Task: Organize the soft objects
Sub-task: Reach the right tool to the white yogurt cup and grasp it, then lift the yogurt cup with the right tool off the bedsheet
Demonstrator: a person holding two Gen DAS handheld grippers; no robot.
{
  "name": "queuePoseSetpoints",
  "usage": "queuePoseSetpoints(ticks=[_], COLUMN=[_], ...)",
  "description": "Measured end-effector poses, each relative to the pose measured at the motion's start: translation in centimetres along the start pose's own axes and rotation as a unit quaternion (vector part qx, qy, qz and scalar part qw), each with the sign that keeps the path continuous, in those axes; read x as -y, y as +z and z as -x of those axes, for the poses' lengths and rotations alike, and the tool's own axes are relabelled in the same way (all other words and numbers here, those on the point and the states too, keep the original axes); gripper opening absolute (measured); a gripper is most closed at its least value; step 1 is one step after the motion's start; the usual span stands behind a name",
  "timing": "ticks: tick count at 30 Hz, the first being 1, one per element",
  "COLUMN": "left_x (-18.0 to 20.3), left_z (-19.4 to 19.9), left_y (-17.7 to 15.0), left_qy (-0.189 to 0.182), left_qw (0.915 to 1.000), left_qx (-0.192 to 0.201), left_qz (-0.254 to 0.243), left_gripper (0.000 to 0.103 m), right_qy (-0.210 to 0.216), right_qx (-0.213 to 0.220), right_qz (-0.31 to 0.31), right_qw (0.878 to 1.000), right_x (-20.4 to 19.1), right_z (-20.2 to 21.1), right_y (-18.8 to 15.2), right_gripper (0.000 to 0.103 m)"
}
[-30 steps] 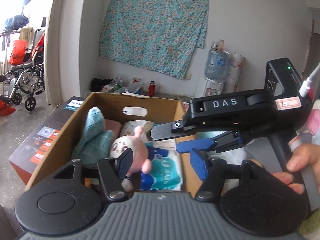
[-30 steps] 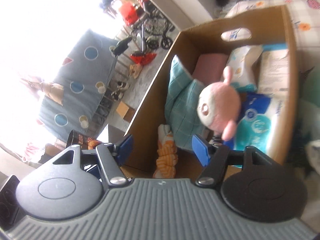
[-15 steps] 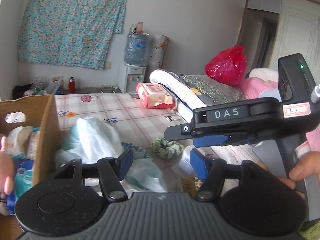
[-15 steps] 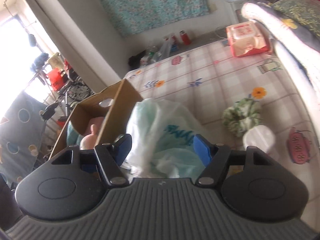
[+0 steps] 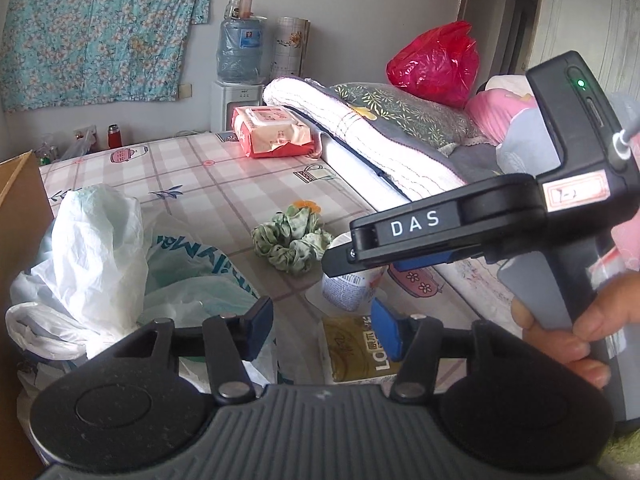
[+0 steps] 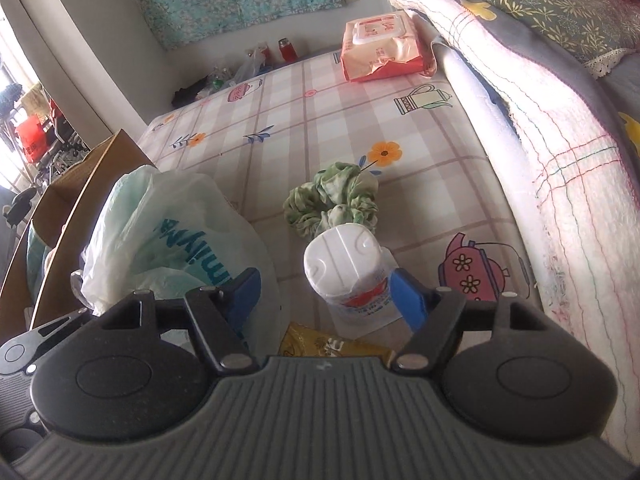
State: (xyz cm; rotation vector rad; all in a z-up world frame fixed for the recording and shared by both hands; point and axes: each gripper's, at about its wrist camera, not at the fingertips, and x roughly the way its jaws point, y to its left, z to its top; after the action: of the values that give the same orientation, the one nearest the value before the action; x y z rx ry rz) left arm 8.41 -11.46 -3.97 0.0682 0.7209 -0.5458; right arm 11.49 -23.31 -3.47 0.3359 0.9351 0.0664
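**Both tongs over the bed, nothing gripped**

Checked bedsheet fills our view, a cardboard box at its left edge. We have the green scrunchie lying mid-sheet, touching the white-capped tub just in front of it. Our right tongs stand apart and have just been widening, the tub between them, unpressed. Our left tongs have just been narrowing yet still gape, empty, beside the crumpled plastic bag.

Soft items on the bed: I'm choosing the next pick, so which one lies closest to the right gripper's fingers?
The white wipes canister, standing almost between the right gripper fingers; the green scrunchie lies just beyond.
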Motion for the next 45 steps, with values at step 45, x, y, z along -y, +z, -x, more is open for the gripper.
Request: queuePoseSetpoints(ticks=[45], left_x=[0.2], left_z=[-0.8], left_y=[-1.2], left_qy=[-0.012], left_qw=[0.9995], left_qx=[-0.027], left_qz=[0.007], left_gripper=[0.038], right_qy=[0.024], right_qx=[-0.022], right_qz=[-0.057], right_qw=[0.998], right_x=[5.6], right_z=[-1.3], right_y=[2.2], right_gripper=[0.077])
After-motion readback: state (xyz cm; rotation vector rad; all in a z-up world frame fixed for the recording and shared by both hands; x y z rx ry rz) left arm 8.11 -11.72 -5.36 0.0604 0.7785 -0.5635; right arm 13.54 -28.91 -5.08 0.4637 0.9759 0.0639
